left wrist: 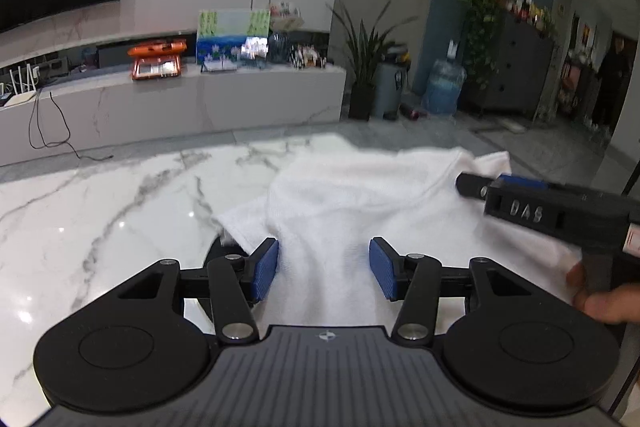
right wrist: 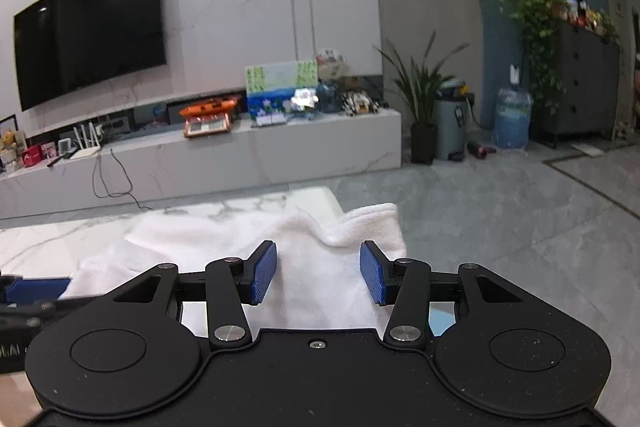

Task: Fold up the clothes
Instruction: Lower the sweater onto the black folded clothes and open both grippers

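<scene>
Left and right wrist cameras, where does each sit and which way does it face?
Left wrist: on the left gripper, facing the white garment on the marble table; right gripper and a hand show.
Right wrist: on the right gripper, over the garment's far edge; the other gripper shows lower left.
Shared: garment, table, TV wall.

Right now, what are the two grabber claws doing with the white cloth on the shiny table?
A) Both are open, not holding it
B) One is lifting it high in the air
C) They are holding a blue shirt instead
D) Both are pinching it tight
A: the left gripper and the right gripper both have their blue pads spread wide apart, with the white cloth lying loose on the marble table.
</scene>
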Motion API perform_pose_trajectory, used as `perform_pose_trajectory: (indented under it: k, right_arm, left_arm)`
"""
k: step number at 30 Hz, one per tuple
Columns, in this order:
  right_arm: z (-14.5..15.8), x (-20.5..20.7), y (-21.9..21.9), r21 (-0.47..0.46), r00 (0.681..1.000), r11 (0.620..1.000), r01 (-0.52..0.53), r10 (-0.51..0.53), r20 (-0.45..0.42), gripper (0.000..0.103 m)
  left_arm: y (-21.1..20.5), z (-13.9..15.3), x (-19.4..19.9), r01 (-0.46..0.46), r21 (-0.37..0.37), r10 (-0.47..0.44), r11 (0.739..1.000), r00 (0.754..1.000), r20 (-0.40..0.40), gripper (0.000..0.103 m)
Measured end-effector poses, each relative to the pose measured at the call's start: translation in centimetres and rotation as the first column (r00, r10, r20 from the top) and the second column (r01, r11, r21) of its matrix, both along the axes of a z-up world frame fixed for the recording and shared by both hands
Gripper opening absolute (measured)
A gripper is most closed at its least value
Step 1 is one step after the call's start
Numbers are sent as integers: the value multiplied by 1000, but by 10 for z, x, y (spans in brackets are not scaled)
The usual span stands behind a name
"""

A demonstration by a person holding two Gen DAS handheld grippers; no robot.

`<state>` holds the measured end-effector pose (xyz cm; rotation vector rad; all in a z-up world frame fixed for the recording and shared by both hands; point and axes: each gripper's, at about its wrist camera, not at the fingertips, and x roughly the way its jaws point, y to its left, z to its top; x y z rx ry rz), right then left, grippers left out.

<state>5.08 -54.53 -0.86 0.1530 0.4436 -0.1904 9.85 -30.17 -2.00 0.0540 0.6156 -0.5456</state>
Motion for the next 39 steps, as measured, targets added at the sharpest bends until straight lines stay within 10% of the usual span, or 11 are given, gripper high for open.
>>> perform_pose_trajectory:
  k: [12,20,26,39]
  right_arm:
    - [-33,-1,-11,56,1000,998,-7,8,-7,46]
    - [10,-35,0,3,998,1000,-31,31,58,46]
    - [18,-81,28,-71,990,988,-140,142,22,46]
    - [-14,-86,21,60,987,990,-128,133,-90,46]
  left_arm:
    - [5,-20,-3,30,22,-30,999,999,15,53]
    - [30,15,-33,30,-68,-28,997,999,30,50]
    - [23,17,-77,140,-3,-138,990,980,142,50]
    - [13,-12,-71,130,19,-129,991,991,-17,51]
